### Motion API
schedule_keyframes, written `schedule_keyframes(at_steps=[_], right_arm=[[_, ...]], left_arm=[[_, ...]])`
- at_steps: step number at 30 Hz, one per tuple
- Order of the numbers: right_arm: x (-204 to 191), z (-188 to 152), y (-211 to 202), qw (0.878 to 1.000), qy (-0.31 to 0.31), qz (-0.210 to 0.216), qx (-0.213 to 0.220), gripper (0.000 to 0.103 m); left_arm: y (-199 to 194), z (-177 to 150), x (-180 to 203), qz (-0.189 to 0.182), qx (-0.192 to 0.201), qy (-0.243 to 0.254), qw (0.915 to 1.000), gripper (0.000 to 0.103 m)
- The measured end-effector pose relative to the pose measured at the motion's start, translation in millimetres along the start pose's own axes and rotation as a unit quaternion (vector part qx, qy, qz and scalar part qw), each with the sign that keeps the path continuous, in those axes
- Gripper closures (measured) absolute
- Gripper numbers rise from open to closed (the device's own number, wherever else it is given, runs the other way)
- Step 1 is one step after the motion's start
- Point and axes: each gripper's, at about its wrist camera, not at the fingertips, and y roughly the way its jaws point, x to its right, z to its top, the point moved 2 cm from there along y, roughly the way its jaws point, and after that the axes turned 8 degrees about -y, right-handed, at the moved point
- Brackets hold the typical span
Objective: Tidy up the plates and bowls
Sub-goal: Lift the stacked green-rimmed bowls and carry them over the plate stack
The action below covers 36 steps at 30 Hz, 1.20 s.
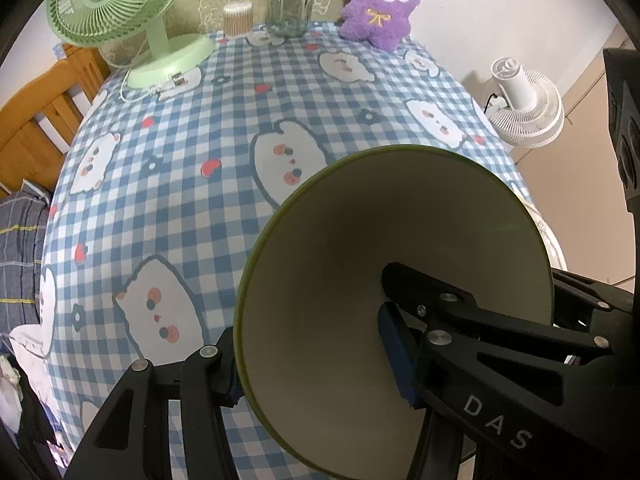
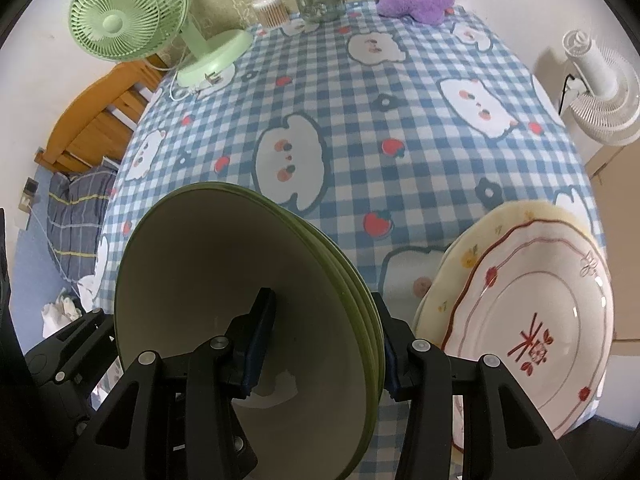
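A stack of nested green bowls (image 2: 208, 260) with cream insides hangs tilted above the checked tablecloth (image 2: 360, 128). My right gripper (image 2: 322, 332) is shut on its right wall, one pad inside and one outside. In the left wrist view the same green bowls (image 1: 400, 220) fill the lower right. My left gripper (image 1: 312, 340) is shut on their left wall, again with one finger inside and one outside. Right of the bowls, at the table's front right corner, a white plate with a red rim (image 2: 540, 340) lies on a cream plate (image 2: 460, 248).
Along the table's far edge stand a green desk fan (image 1: 120, 4), a small tub of cotton swabs (image 1: 238, 18), a glass jar (image 1: 290, 4) and a purple plush toy (image 1: 380, 4). A white fan (image 1: 524, 108) stands off the right side. A wooden bed frame (image 1: 36, 112) lies left.
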Motion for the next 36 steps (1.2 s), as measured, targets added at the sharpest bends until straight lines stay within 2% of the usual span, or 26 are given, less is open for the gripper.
schedule_keyframes(at_steps=[18,36], right_arm=[[5.2,13.8,-34.0,0.999,-0.013,0.0,0.035,0.053],[45.0,-7.3,-75.3,0.997,0.028,-0.029,0.06,0.053]], left_arm=[[-25.4,10.4,16.7,0.009,0.036,-0.005,0.9993,0.046],[-39.5,4.7,66.6,-0.011,0.051,0.04,0.9979,0.046]])
